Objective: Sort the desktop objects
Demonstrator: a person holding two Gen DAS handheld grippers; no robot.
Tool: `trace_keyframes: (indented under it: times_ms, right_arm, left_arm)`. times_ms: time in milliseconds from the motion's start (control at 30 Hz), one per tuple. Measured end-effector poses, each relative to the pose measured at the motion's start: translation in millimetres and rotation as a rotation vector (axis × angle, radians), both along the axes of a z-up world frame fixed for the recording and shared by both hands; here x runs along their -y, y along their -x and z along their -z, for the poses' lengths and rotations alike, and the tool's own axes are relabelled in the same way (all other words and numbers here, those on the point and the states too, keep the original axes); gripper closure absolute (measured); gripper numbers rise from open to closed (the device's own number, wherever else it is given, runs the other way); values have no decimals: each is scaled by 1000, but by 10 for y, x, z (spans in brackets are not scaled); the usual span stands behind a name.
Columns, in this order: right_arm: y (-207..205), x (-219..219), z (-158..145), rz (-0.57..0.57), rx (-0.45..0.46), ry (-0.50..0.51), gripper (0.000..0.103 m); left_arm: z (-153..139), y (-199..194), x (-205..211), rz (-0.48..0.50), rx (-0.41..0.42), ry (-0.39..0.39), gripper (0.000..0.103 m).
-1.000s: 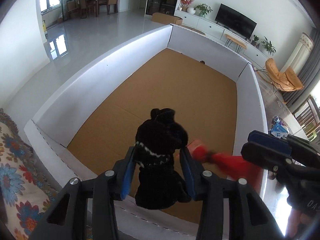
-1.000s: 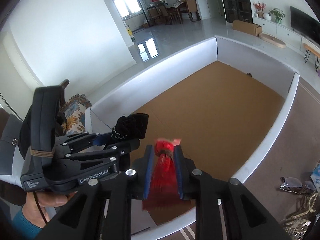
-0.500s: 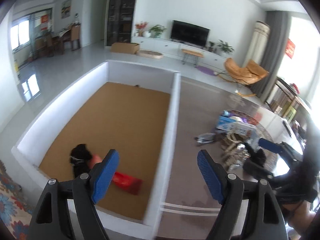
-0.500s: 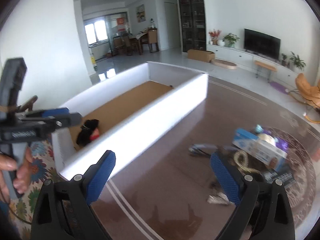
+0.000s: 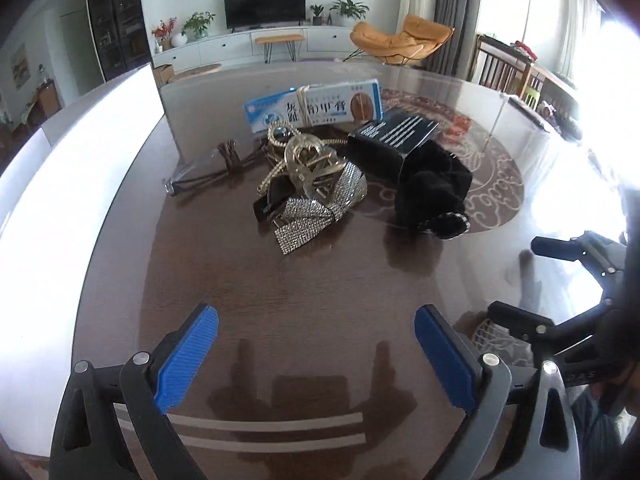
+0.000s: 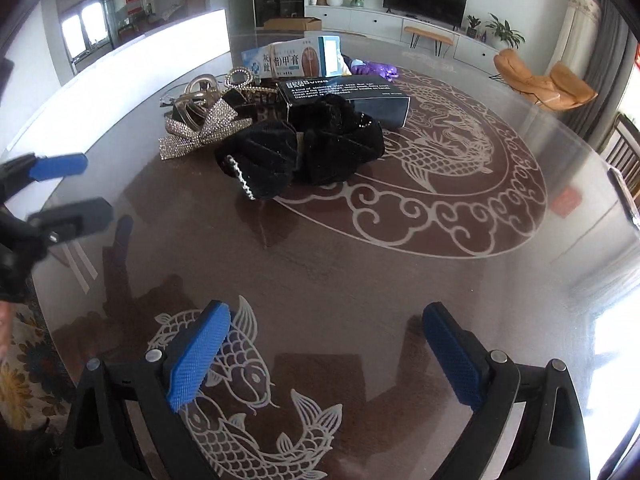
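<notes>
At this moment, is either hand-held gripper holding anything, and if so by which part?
Nothing is held. The left hand-held gripper and the right hand-held gripper both stand open above the table, their jaws having just been opening, with nothing between them.

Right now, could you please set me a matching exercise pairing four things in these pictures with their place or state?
Things:
1. rhinestone bow
2. black fabric scrunchie
3. blue-and-white carton
4. left gripper

Descriptions:
A. at the far end of the pile
B. open and empty, over bare table
C. beside the black box, nearest the right gripper
D. sparkling silver, on the pile's near left side

Pairs: 1-D, 2-C, 3-A, 4-B
</notes>
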State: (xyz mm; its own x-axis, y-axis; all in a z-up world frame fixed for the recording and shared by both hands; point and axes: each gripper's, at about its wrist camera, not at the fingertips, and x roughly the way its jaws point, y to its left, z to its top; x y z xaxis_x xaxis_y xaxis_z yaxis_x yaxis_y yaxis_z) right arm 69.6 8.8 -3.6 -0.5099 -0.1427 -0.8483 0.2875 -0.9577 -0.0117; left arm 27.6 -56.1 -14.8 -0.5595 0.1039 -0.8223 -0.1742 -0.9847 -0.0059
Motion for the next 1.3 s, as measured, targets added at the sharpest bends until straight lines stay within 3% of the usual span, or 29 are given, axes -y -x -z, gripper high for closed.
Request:
trace_keyframes:
  times_ms: [133,400,467,1300]
  right_arm:
    - [210,-60,36,32,-27,11,0]
    - [888,-218,35,91,-54,19,0]
    - [904,-221,36,91,-54,19,0]
    - [903,-221,58,91,-56,18,0]
  left_arm:
    - [194,158,-40,-25,59,11,3]
    - [211,619,-149,-92,41,19,0]
    - [220,670,-144,-106,8,8,0]
    - [241,654,-149,-112,3,5,0]
